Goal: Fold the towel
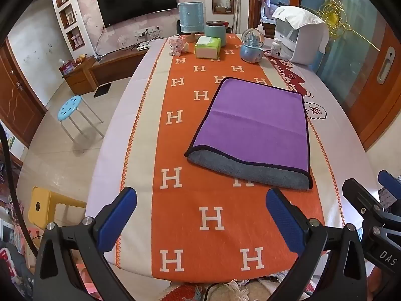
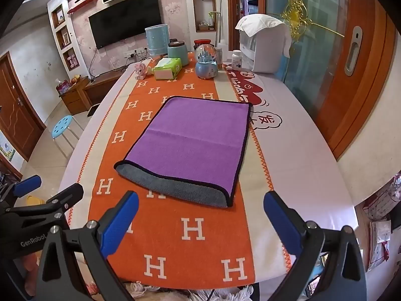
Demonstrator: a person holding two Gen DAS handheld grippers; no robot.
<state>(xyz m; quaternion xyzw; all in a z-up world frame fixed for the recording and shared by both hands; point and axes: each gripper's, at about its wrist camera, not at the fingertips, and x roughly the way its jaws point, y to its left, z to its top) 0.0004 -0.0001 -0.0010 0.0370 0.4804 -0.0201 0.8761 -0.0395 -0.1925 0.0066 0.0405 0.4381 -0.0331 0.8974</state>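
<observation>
A purple towel [image 1: 253, 125] with a dark hem lies folded on the orange H-patterned runner [image 1: 190, 200]; its grey underside [image 1: 250, 171] shows along the near edge. It also shows in the right wrist view [image 2: 193, 143]. My left gripper [image 1: 200, 213] is open and empty, hovering over the runner just short of the towel's near edge. My right gripper [image 2: 200, 215] is open and empty, likewise short of the near edge. The right gripper shows at the right edge of the left wrist view [image 1: 371, 205], and the left gripper at the left edge of the right wrist view [image 2: 45, 195].
At the table's far end stand a blue lamp [image 1: 191, 17], a teal jar [image 1: 215, 31], a green tissue pack [image 1: 208, 47], a snow globe [image 1: 252, 46], a pink toy [image 1: 176, 46], a white bottle [image 1: 276, 47] and a white appliance [image 1: 300, 40]. A blue stool [image 1: 70, 107] stands on the floor at left.
</observation>
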